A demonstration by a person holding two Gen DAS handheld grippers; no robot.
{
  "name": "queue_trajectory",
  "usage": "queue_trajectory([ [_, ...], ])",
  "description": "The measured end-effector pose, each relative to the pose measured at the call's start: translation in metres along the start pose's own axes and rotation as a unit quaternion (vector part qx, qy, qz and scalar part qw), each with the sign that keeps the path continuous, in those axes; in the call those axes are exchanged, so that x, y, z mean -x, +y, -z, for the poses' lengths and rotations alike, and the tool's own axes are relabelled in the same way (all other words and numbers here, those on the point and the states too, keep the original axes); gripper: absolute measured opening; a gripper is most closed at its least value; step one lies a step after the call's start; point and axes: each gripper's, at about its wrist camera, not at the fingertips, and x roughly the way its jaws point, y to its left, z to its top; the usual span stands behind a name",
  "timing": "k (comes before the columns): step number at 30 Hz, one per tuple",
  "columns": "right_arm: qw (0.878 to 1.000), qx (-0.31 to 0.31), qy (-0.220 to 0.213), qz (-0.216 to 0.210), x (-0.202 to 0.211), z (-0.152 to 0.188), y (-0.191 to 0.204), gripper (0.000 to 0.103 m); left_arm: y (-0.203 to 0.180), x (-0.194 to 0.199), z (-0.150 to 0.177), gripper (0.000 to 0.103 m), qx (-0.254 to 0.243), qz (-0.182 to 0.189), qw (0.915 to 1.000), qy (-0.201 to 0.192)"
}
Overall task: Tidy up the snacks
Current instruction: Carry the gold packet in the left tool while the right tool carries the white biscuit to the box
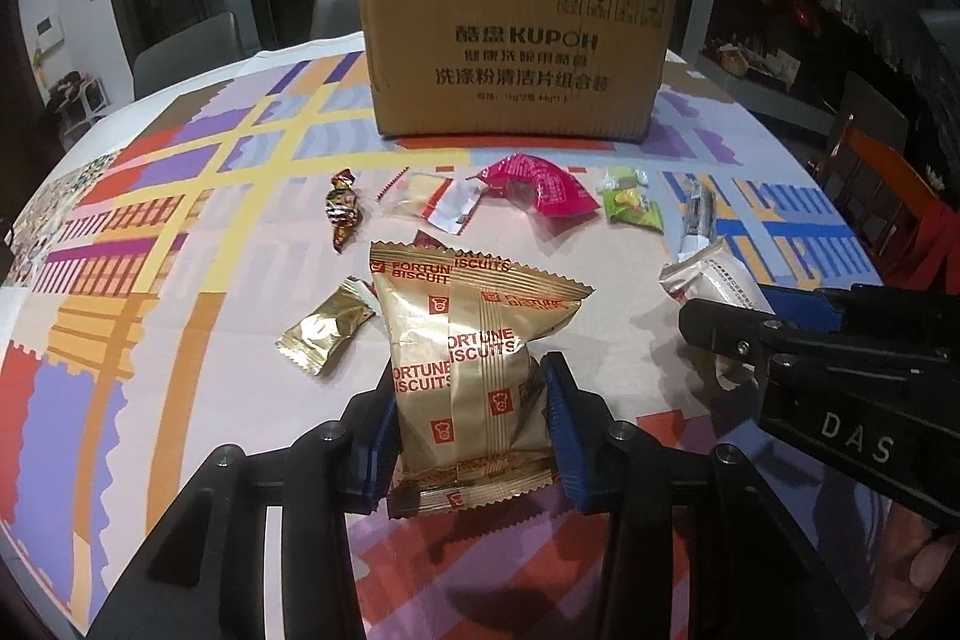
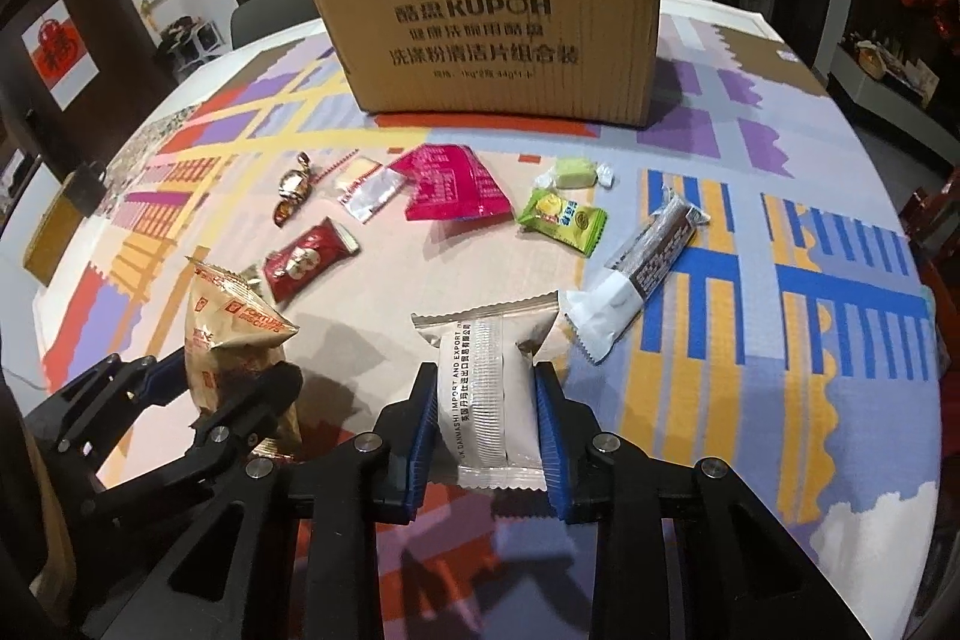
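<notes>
My left gripper (image 1: 468, 400) is shut on a gold Fortune Biscuits packet (image 1: 474, 358) and holds it above the table; it also shows in the right wrist view (image 2: 240, 340). My right gripper (image 2: 486, 400) is shut on a white snack packet (image 2: 486, 388), seen at the right of the left wrist view (image 1: 720, 286). A brown cardboard box (image 1: 516, 52) (image 2: 498, 28) stands at the back of the table. Loose snacks lie in front of it: a pink packet (image 2: 450, 190), a green packet (image 2: 561, 220), a dark bar (image 2: 648, 256), a red packet (image 2: 306, 262).
The round table has a colourful patterned cloth (image 2: 780, 280). A small gold packet (image 1: 327, 334), a twisted foil candy (image 1: 342, 214), a clear wrapper (image 1: 426, 199) and a pale green candy (image 2: 573, 175) also lie there. Chairs (image 1: 882, 196) stand around the table.
</notes>
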Motion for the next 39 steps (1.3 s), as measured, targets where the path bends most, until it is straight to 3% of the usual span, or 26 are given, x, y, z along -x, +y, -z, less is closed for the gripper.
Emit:
queue_trajectory([
  [20, 0.998, -0.003, -0.053, 0.013, 0.059, 0.013, 0.011, 0.032, 0.002, 0.046, -0.009, 0.043, 0.021, -0.004, 0.9995, -0.023],
  [39, 0.993, -0.002, -0.117, 0.022, 0.095, -0.018, 0.013, 0.032, 0.003, 0.071, -0.053, 0.043, 0.02, -0.007, 0.9979, -0.061],
])
